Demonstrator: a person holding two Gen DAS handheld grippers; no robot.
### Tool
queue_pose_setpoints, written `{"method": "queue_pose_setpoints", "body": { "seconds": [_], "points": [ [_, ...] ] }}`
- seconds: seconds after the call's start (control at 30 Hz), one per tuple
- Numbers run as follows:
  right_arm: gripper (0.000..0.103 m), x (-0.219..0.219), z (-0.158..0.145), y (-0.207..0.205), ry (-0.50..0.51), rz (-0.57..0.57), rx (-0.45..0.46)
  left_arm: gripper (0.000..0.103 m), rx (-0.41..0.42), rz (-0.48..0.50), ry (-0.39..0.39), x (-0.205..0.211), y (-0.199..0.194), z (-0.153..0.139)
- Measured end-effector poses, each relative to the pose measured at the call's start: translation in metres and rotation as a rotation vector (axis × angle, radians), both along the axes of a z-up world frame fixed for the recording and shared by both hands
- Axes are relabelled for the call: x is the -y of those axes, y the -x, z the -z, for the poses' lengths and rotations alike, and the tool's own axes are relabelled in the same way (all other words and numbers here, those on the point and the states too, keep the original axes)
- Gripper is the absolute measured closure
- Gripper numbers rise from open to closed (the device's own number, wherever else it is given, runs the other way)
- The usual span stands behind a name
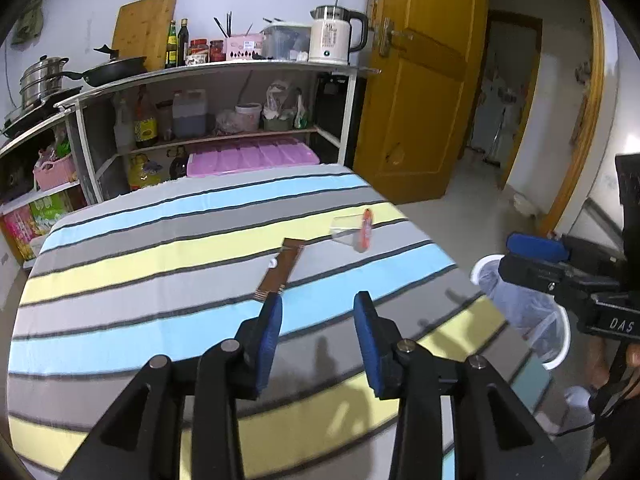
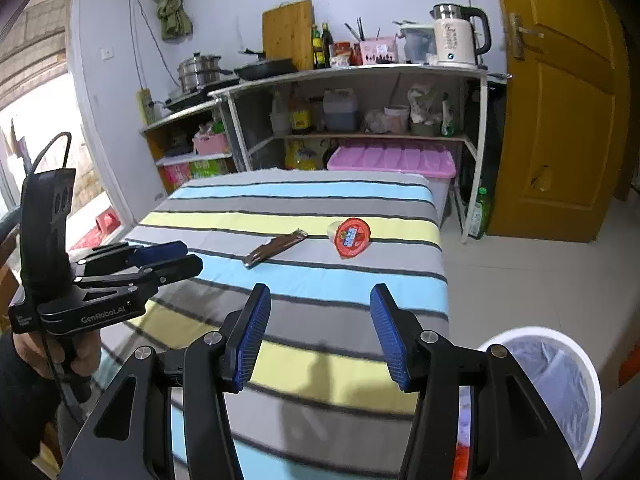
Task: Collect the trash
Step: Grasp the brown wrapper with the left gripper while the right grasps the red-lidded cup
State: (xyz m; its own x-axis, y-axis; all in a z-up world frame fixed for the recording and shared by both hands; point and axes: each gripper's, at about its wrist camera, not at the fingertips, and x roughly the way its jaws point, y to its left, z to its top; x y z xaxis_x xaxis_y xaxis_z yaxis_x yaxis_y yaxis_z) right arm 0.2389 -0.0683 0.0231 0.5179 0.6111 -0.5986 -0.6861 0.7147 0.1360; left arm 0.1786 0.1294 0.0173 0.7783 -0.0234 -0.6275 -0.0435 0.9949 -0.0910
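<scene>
On the striped table (image 2: 320, 200) we see a wrapper (image 2: 276, 248) and jelly cup (image 2: 352, 237) | both tongs apart, empty | only right view shows bin (image 2: 576, 392) interior.

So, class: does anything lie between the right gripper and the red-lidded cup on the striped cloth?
Nothing visible does. The right gripper stands open and empty, with only bare striped cloth between it and the cup. The brown wrapper lies off to the left.
</scene>
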Motion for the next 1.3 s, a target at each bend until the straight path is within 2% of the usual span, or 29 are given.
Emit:
{"method": "queue_pose_setpoints", "body": {
  "seconds": [0.13, 0.2, 0.37, 0.77, 1.03, 1.13, 1.3],
  "points": [
    [0.049, -0.018, 0.009, -0.024, 0.035, -0.026, -0.004, 0.064, -0.021, 0.021, -0.03, -0.007, -0.022, 0.008],
    [0.046, -0.029, 0.015, -0.039, 0.052, -0.046, -0.01, 0.064, -0.034, 0.024, -0.029, -0.012, -0.034, 0.014],
    [0.045, -0.051, 0.031, -0.07, 0.1, -0.071, -0.012, 0.064, -0.079, 0.023, -0.021, -0.022, -0.06, 0.032],
    [0.045, -0.085, 0.06, -0.125, 0.137, -0.104, -0.05, 0.064, -0.162, 0.038, 0.007, -0.033, -0.09, 0.054],
    [0.045, -0.091, 0.065, -0.14, 0.117, -0.109, -0.102, 0.065, -0.19, 0.046, -0.012, -0.03, -0.097, 0.058],
    [0.058, -0.09, 0.065, -0.138, 0.117, -0.106, -0.108, 0.076, -0.192, 0.04, -0.026, -0.027, -0.097, 0.059],
    [0.058, -0.084, 0.061, -0.128, 0.105, -0.099, -0.115, 0.078, -0.191, 0.035, -0.015, -0.026, -0.095, 0.057]
  ]
}}
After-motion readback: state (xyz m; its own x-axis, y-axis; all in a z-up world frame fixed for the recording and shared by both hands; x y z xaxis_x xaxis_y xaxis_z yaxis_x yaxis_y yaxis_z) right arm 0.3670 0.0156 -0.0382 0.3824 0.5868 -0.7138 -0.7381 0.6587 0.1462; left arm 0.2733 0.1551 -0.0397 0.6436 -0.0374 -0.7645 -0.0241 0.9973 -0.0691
